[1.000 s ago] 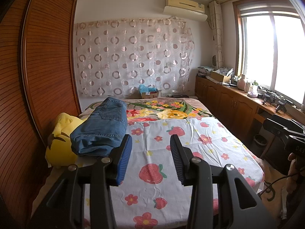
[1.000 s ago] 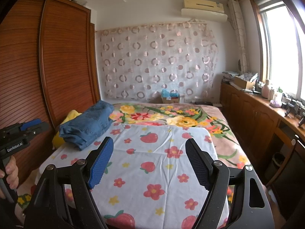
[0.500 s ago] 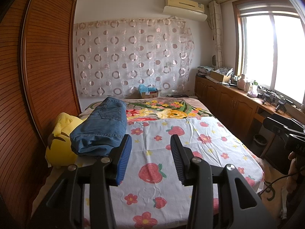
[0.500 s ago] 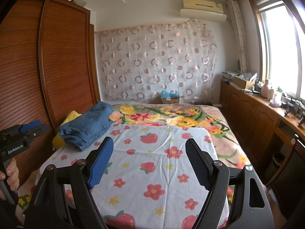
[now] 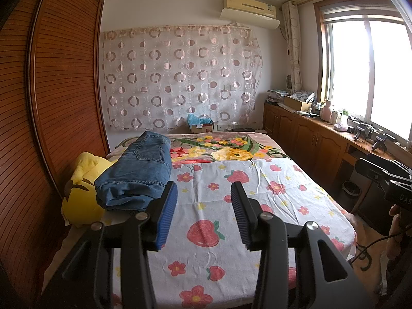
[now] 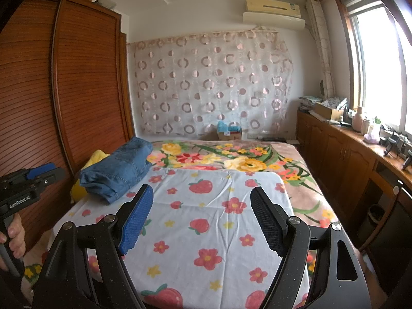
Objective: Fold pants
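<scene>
A pair of blue jeans (image 5: 139, 172) lies folded into a thick bundle at the left side of the bed, partly resting on a yellow plush toy (image 5: 82, 193). The jeans (image 6: 118, 170) show in the right wrist view at the left too. My left gripper (image 5: 203, 193) hovers over the strawberry-print sheet (image 5: 231, 221), open, with nothing between its blue pads; the jeans lie just beyond its left finger. Further right, over the same sheet (image 6: 206, 221), my right gripper (image 6: 200, 195) stands wide open and empty. The left gripper's body (image 6: 28, 182) and a hand appear at that view's left edge.
A wooden slatted wardrobe (image 5: 51, 103) runs along the bed's left side. A floral blanket (image 5: 226, 149) covers the far half of the bed. Low wooden cabinets (image 5: 309, 141) with clutter stand under the window at the right. A cardboard box (image 5: 202, 127) sits behind the bed.
</scene>
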Motion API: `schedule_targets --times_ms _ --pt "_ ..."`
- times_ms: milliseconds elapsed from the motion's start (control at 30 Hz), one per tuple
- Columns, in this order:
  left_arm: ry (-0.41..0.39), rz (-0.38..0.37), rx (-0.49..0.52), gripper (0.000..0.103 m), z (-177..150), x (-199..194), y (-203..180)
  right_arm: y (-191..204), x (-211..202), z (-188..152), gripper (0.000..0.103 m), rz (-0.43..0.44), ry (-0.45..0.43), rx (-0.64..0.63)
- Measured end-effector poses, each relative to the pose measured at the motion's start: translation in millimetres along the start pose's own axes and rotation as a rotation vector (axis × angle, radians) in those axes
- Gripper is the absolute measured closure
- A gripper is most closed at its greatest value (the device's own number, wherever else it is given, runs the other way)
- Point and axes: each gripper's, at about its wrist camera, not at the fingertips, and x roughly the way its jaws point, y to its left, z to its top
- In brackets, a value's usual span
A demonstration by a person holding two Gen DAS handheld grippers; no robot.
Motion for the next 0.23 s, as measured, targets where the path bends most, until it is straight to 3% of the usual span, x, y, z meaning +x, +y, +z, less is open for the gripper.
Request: schedule_targets --times_ms 233 --pt "-0.001 -0.001 -0.001 0.060 -0.2 -0.5 0.2 -1.2 0.2 0.7 0.023 0.000 -0.002 0.002"
